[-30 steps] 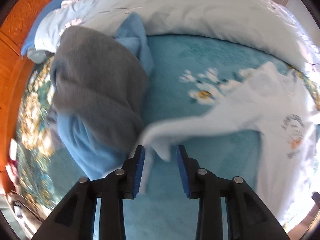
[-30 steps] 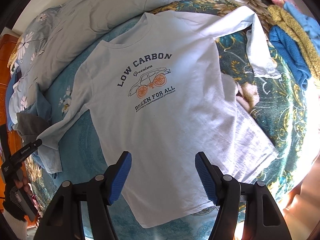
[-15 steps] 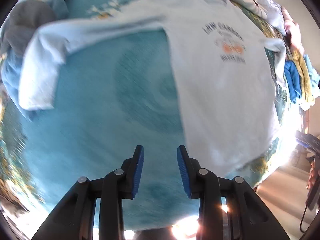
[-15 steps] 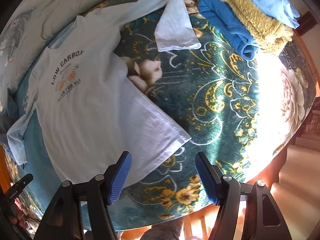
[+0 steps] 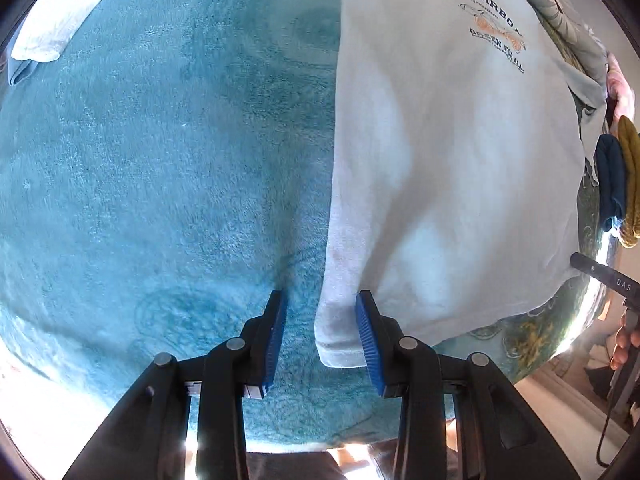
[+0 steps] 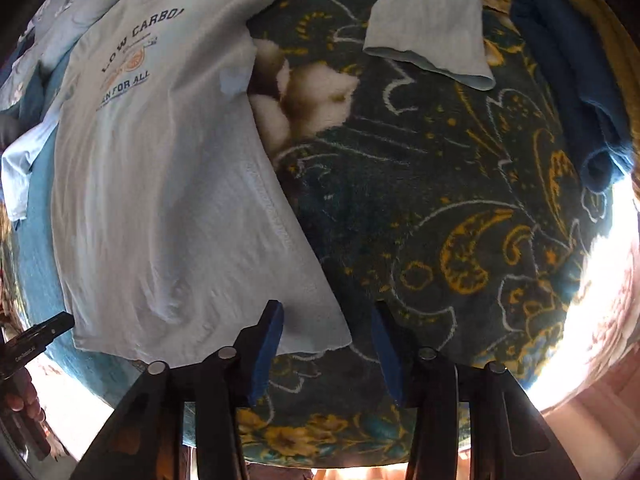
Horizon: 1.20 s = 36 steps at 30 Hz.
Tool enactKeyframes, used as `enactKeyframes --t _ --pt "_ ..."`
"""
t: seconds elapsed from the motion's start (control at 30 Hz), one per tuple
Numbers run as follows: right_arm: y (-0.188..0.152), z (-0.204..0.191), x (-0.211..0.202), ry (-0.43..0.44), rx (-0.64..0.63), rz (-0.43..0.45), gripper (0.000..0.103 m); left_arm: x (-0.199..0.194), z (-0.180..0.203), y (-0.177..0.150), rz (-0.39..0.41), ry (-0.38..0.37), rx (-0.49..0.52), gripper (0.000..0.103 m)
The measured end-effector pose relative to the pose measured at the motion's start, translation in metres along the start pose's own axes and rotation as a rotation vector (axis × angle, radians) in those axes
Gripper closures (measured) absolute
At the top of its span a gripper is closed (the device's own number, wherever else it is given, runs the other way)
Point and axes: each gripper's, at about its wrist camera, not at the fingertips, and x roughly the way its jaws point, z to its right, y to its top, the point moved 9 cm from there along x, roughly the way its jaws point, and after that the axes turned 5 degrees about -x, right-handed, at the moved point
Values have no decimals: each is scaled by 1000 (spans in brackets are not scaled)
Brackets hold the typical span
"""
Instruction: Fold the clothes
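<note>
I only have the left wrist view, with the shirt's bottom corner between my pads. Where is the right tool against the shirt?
Observer: The right tool hangs over the other bottom corner of the shirt. That corner lies between its pads, which are closing but not yet pressing on it.
Operator: Is the far sleeve lying flat?
Observer: No, the sleeve lies on the patterned blanket with its cuff open and curled up.
Operator: Anything under the shirt on that side?
Observer: A cream flower printed on the blanket shows beside the shirt's side seam; I can't tell what lies under the cloth.
</note>
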Motion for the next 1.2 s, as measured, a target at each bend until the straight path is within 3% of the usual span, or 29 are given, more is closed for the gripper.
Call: enactKeyframes --t 0.03,0.1,0.17,0.33,0.6,0.63,0.67,0.73,0.97,1.2 --pt "1 0 2 4 -12 -4 64 0 0 0 3 -3 -7 64" --pt "0 -3 4 19 -33 -11 81 0 2 1 5 -14 -21 62" --pt "0 -6 3 31 -46 -8 92 -1 5 0 11 -30 -22 54" --pt "-4 -9 -6 49 -52 2 94 0 14 -3 40 -24 -3 53" --pt "-37 2 -15 111 -14 -22 95 0 30 -11 25 -117 -29 55" --pt "-40 2 -16 124 4 -21 95 0 33 -12 24 -118 -27 64" --pt "-41 3 -16 124 11 -19 95 1 35 -13 23 -119 -25 82" --pt "-42 1 -17 125 19 -16 95 1 40 -13 25 -122 -35 95" --pt "-37 5 -32 109 6 17 95 -21 57 -14 98 -40 -23 97" --pt "-44 4 -38 114 3 7 95 -17 60 -26 62 -4 -20 97"
